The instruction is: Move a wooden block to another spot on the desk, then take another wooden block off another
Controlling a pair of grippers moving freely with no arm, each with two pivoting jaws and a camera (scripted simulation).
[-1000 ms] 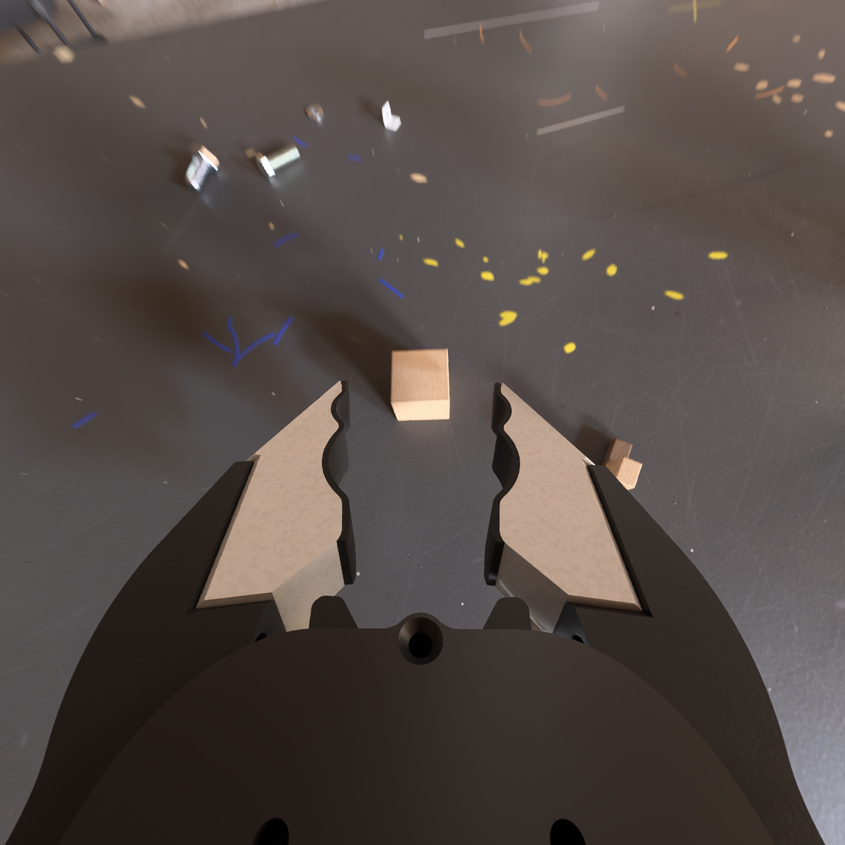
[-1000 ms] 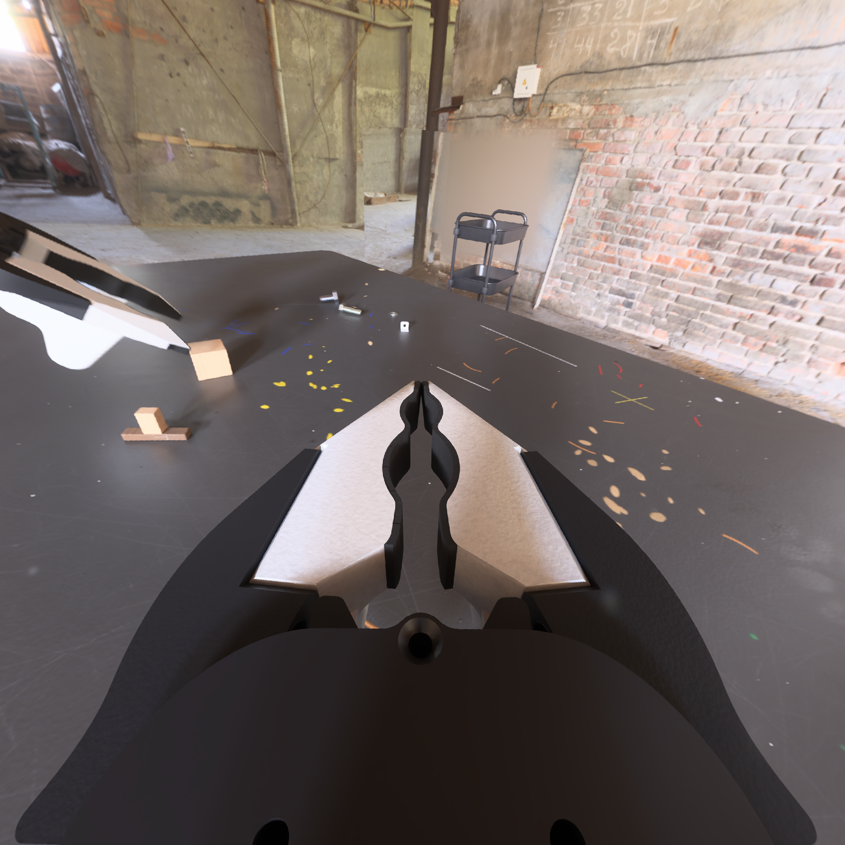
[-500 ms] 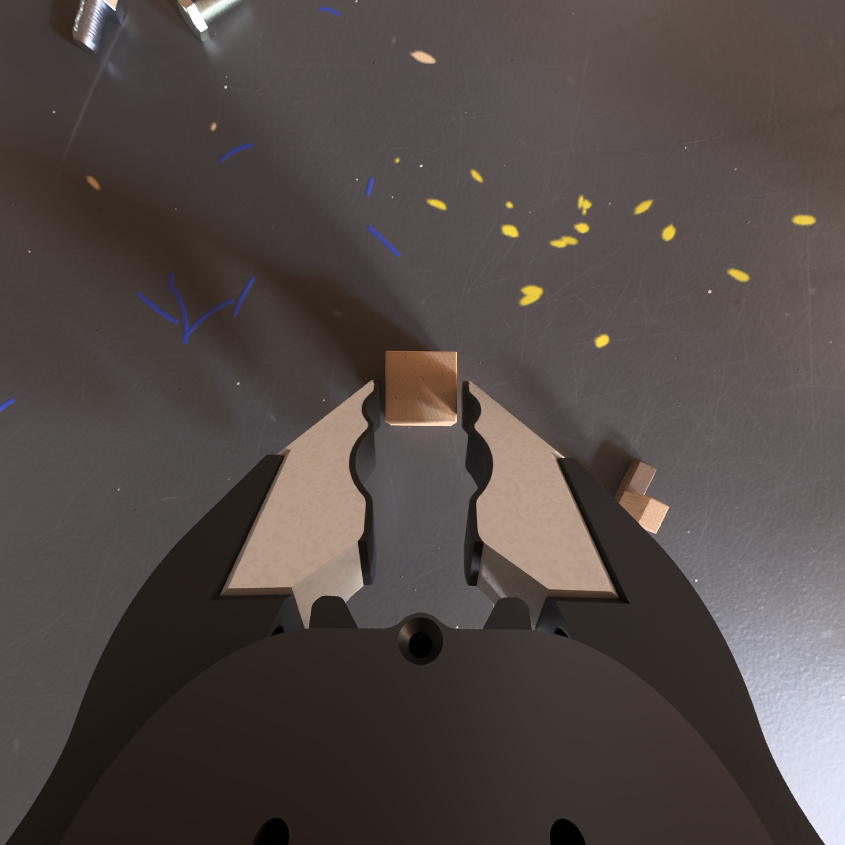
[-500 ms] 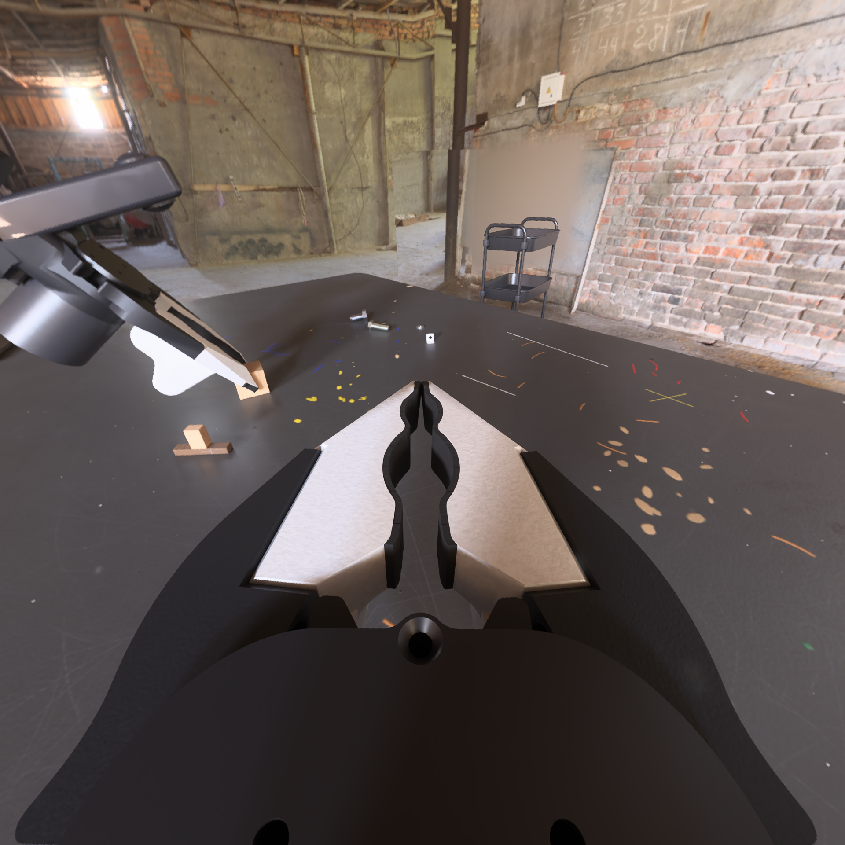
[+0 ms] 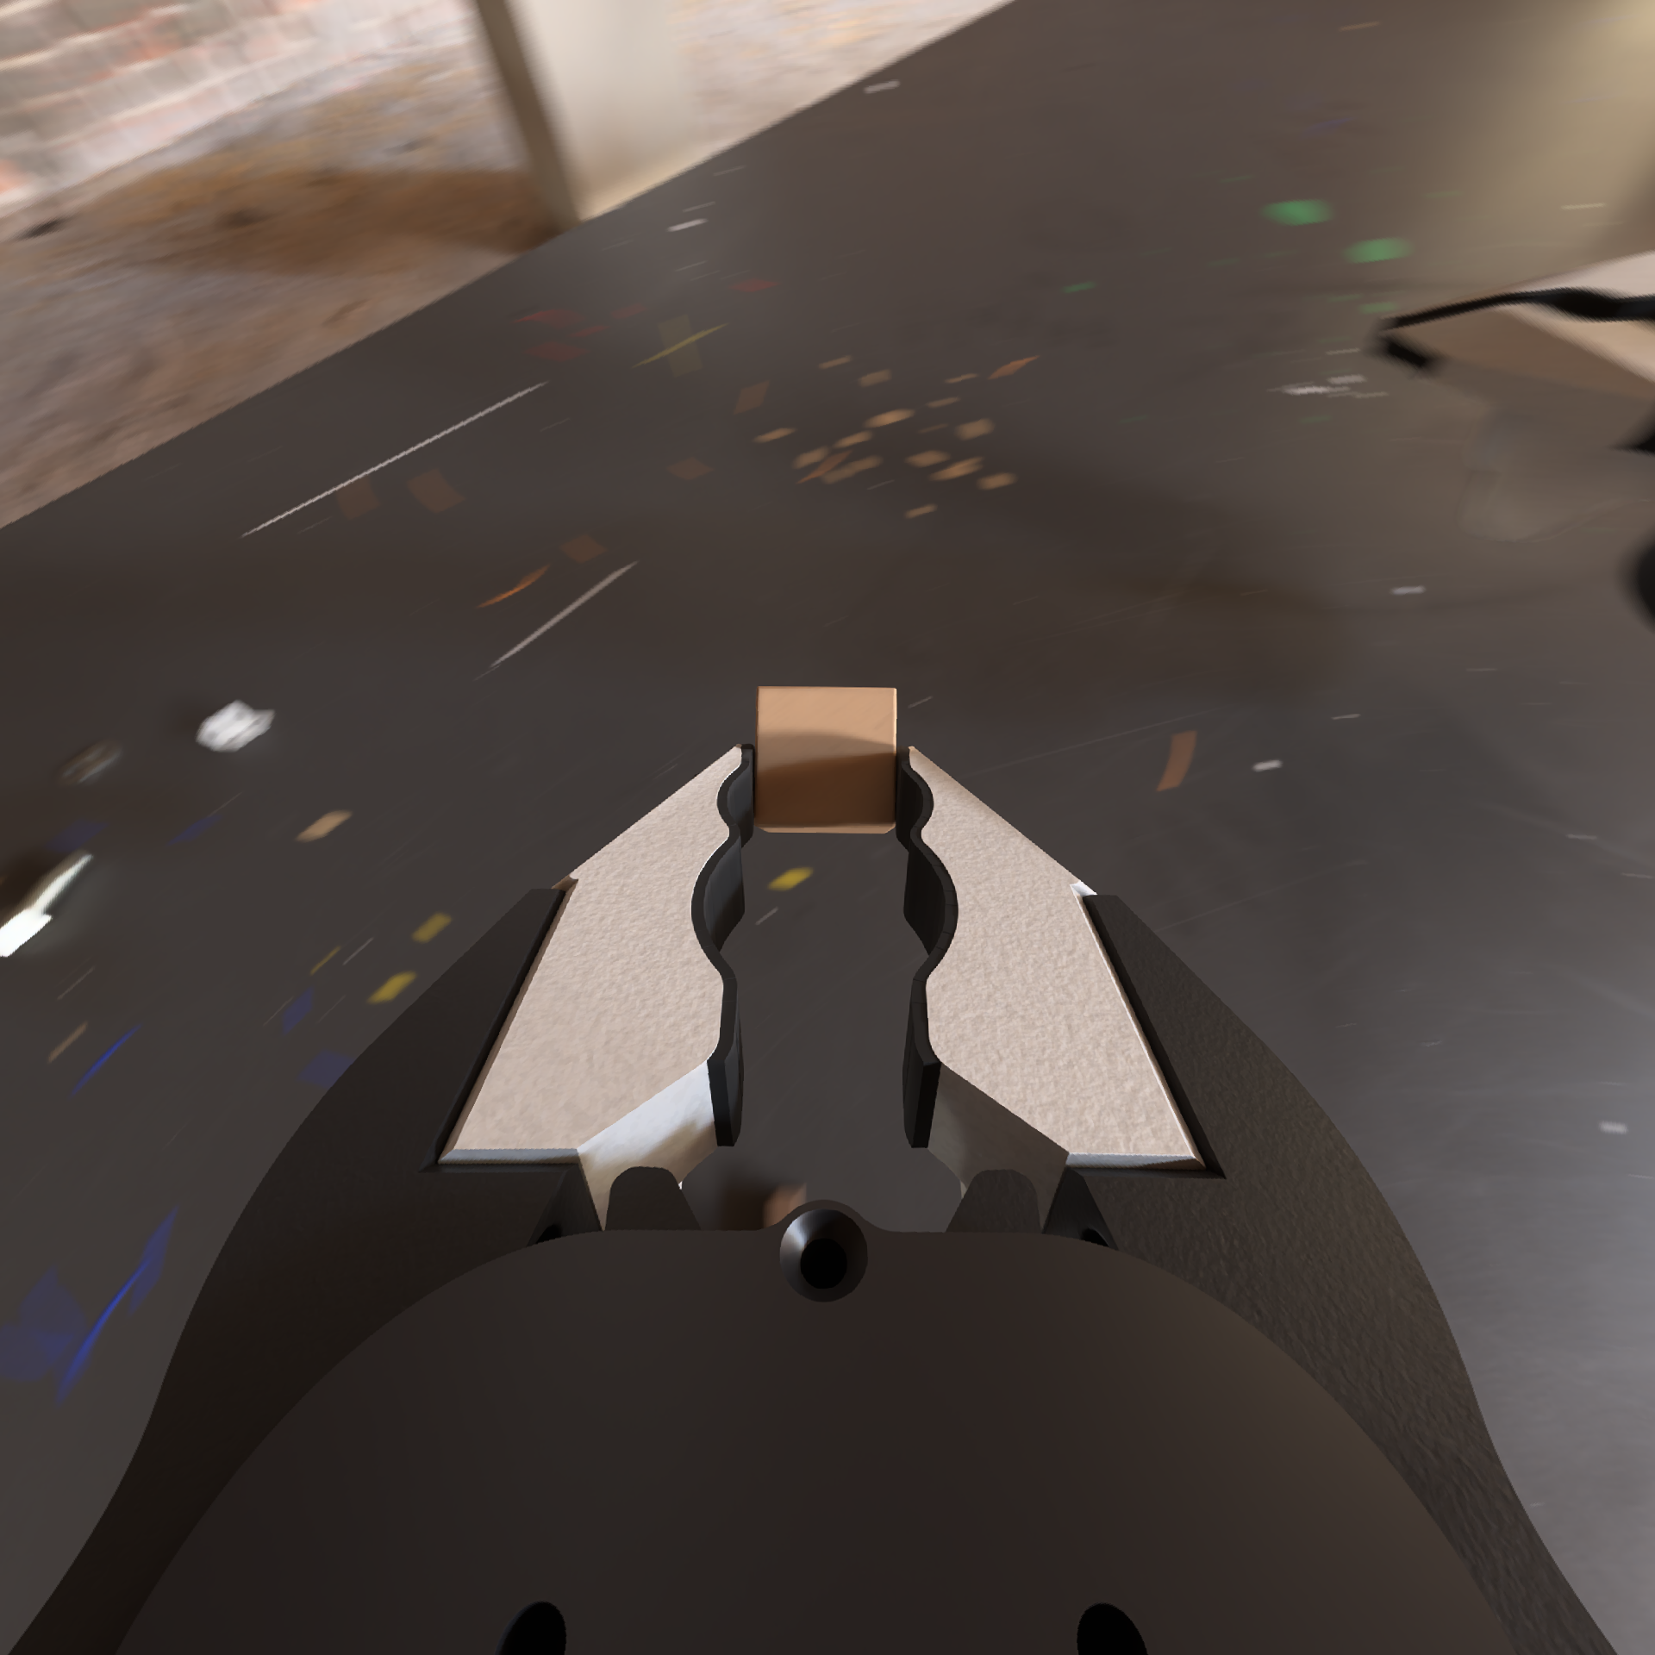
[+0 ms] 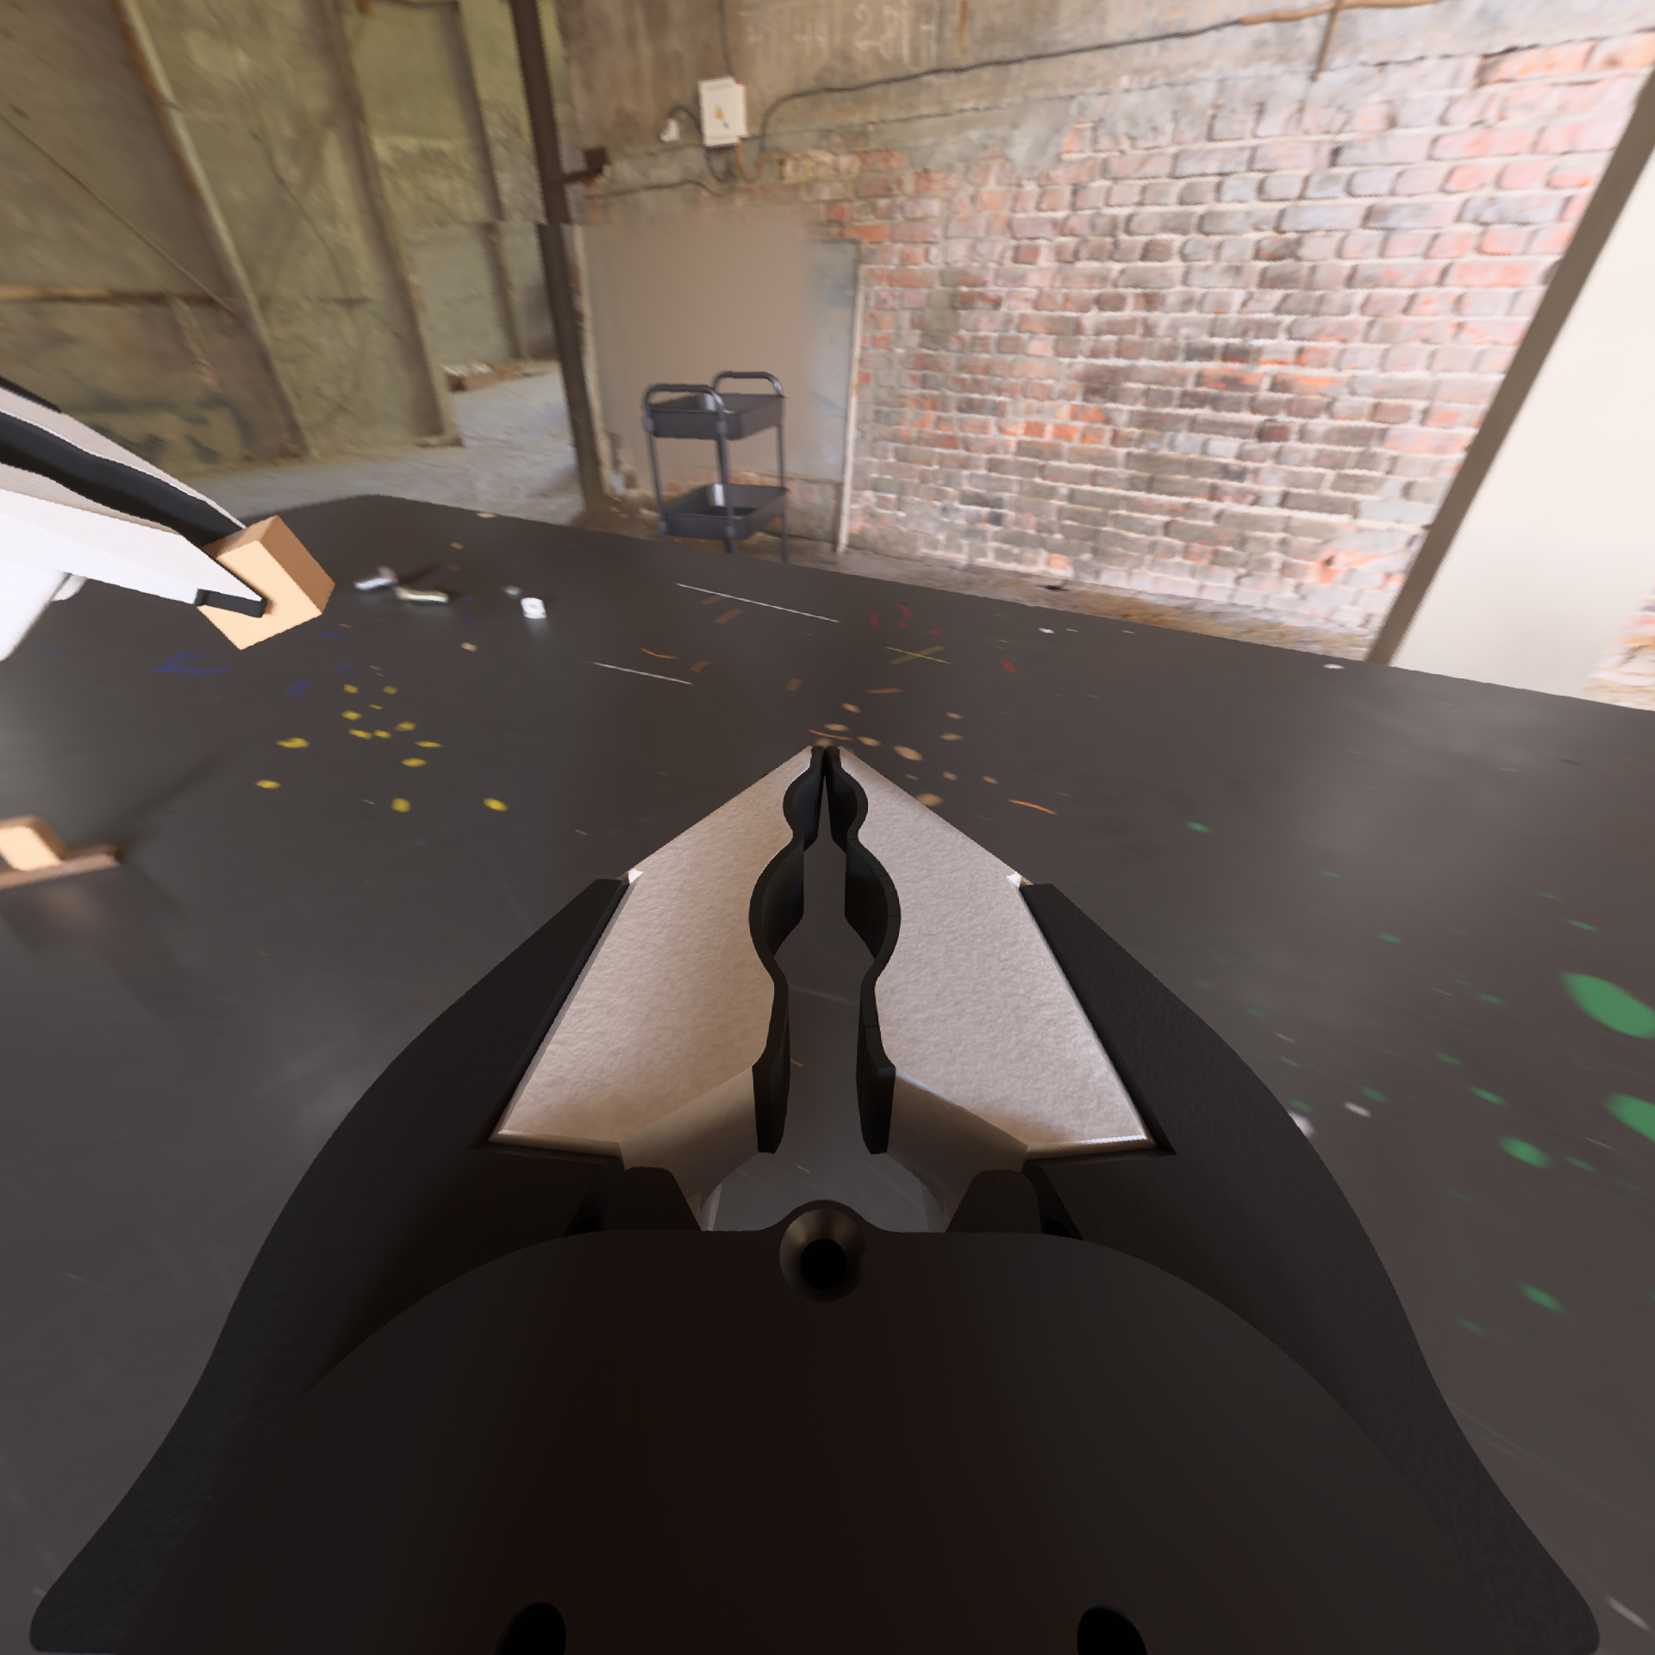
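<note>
My left gripper [image 5: 826, 770] is shut on a light wooden cube [image 5: 826, 757] and holds it in the air above the dark desk [image 5: 1164, 896]. The same cube [image 6: 273, 578] shows between the left gripper's fingertips at the left edge of the right wrist view. A small wooden block stacked on a flat wooden piece [image 6: 36, 851] sits on the desk at the far left of the right wrist view. My right gripper [image 6: 824, 761] is shut and empty, hovering over the desk's middle. It also shows at the right edge of the left wrist view [image 5: 1522, 349].
Metal bolts [image 6: 407, 587] and a small white piece [image 6: 533, 609] lie near the desk's far edge. Paint flecks mark the desk. A black trolley [image 6: 721, 466] stands beyond the desk by a brick wall. A pale panel [image 6: 1540, 448] stands at the right.
My left gripper closed on the cube, lifted it off the desk and swung round towards the right. My right gripper turned to the right, still shut.
</note>
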